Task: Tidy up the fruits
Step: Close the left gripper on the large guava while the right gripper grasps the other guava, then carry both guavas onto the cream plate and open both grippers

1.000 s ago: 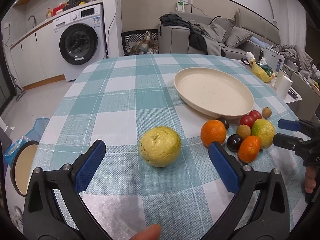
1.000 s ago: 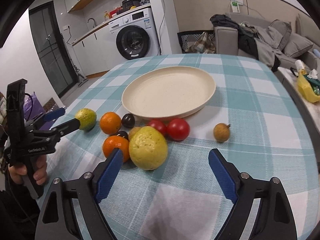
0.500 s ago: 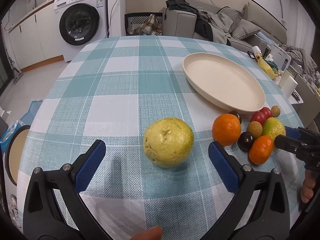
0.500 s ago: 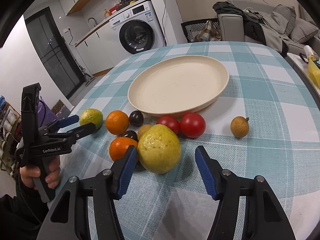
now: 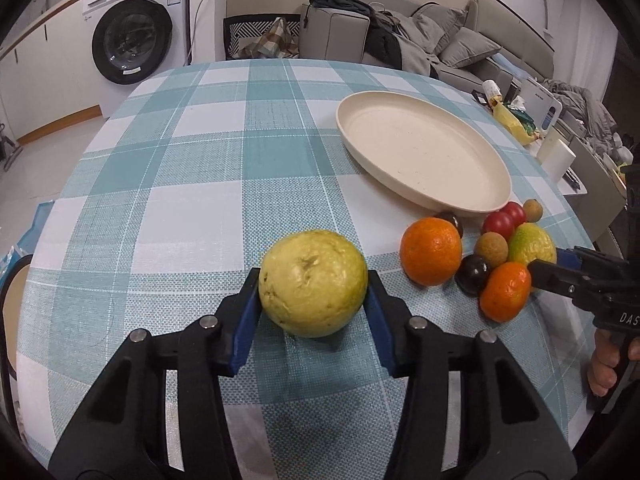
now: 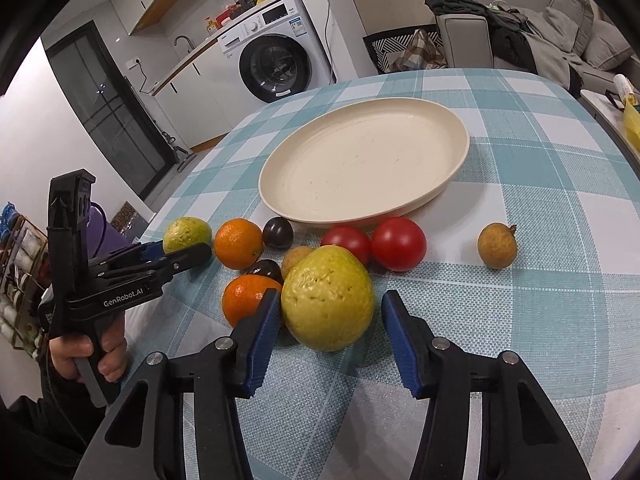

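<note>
My left gripper point(image 5: 312, 292) is shut on a yellow-green guava point(image 5: 313, 282) that rests on the checked tablecloth. My right gripper point(image 6: 328, 316) is open around a second, larger guava point(image 6: 328, 298); the left pad touches it and a gap shows at the right pad. Beside it lie two oranges point(image 6: 238, 243), two red tomatoes point(image 6: 398, 243), dark plums point(image 6: 277, 232) and a brown longan point(image 6: 497, 245). An empty cream plate point(image 6: 448, 178) stands behind the fruit and also shows in the left wrist view point(image 5: 360, 146).
The table's right edge runs close to the fruit cluster point(image 5: 560, 216). A washing machine point(image 5: 136, 40) and a sofa point(image 5: 460, 40) stand beyond the table. A white roll point(image 5: 556, 156) and a yellow bag point(image 5: 508, 118) sit on a side table at right.
My left gripper moved forward and shut on the guava. My right gripper moved forward and narrowed around the second guava.
</note>
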Motion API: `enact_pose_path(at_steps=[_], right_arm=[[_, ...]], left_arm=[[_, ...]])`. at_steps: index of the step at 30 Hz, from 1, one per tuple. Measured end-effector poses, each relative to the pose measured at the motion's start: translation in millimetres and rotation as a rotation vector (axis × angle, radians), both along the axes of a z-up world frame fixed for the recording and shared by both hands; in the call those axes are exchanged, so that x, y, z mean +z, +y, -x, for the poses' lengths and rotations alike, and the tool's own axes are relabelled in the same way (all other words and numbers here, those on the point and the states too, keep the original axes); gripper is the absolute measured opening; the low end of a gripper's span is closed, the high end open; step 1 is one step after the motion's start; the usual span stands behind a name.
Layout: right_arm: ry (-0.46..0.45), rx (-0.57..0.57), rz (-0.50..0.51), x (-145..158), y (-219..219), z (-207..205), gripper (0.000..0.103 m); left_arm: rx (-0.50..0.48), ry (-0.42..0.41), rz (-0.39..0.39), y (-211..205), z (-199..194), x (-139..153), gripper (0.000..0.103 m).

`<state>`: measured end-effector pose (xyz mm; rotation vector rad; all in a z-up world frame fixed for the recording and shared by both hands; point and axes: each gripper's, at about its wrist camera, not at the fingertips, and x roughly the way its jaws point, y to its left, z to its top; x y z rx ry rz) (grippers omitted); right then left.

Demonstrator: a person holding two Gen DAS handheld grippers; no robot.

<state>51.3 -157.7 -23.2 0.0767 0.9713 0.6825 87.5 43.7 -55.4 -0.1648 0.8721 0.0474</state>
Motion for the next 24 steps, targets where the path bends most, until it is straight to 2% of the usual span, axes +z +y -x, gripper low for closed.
enact_pose_path(at_steps=[1,12,24], right_arm=[[0.0,0.001,-0.001,0.2,0.3,0.1,0.049],[-0.048,-0.021,0.043,3.5,1.2,6.1,0.048],[-0.122,-0.043,0.014,20.0,-5.6,10.3,0.048]], left_arm=[[0.0,-0.001,0.003,-0.5,2.8,0.4,0.046],[-0.037,-0.084,0.0,-11.3,15.9,15.3,0.046],[-0.076,-0.149,-0.006,-27.6,16.6,31.7,0.046]])
